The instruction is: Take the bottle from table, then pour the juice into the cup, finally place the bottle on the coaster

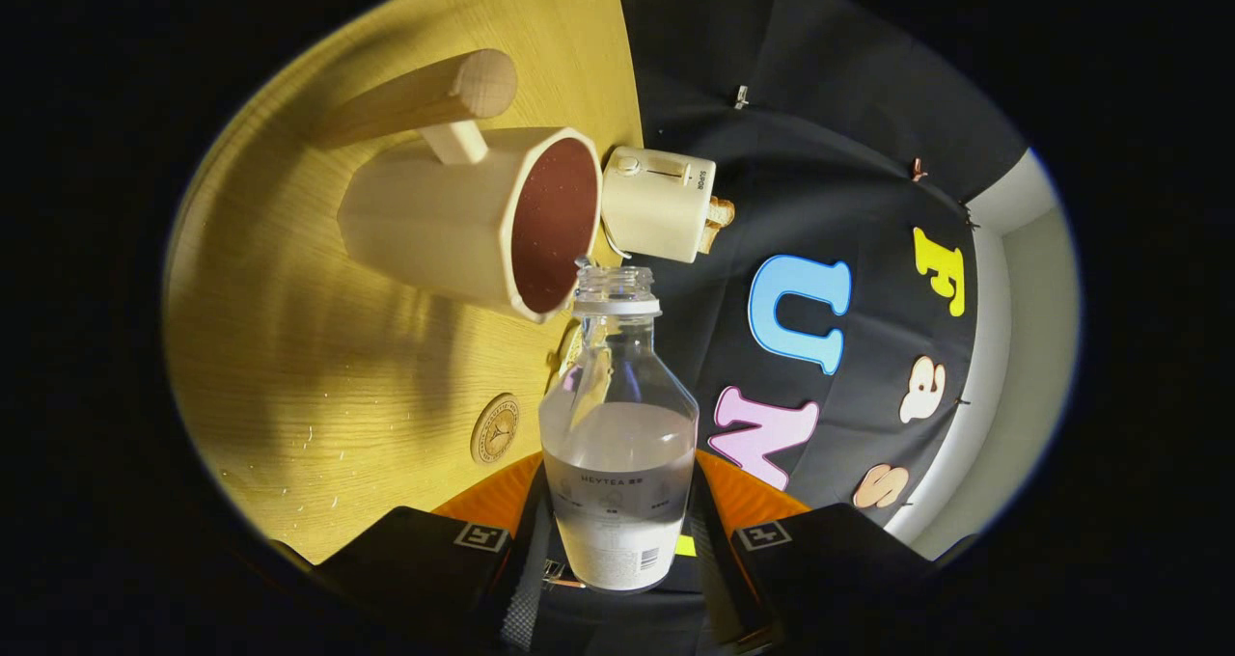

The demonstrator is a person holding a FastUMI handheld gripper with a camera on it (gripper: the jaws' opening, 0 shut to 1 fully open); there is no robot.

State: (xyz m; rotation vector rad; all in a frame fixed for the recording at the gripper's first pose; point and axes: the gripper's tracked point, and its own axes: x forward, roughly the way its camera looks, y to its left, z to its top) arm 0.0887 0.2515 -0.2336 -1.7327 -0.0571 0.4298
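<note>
Because the view is rolled hard to one side, we judge that the hand-held gripper (pixel 617 564) has the bottle (pixel 618 434) tipped over for the pour: its two fingers are clamped against the bottle's lower body, one on each side. The neck is uncapped and points at the cup (pixel 463 222), its rim close beside the cup's brim and partly overlapping it; we cannot tell whether they touch. The pale juice lies in the bottle's lower part, toward the fingers, and we see no stream leaving the mouth, so the pouring looks barely begun.

Beside the cup, on its open-mouth side, stands a small toaster (pixel 659 203) with bread in its slot. Against the cup's far side sticks out a wooden handle (pixel 425 96). On the table (pixel 289 367), well apart from the cup and nearer the fingers, lies a round coaster (pixel 495 428), left bare, we think, for the bottle's last stop.

Counted: one bottle, one cup, one coaster, one toaster, one handle.
</note>
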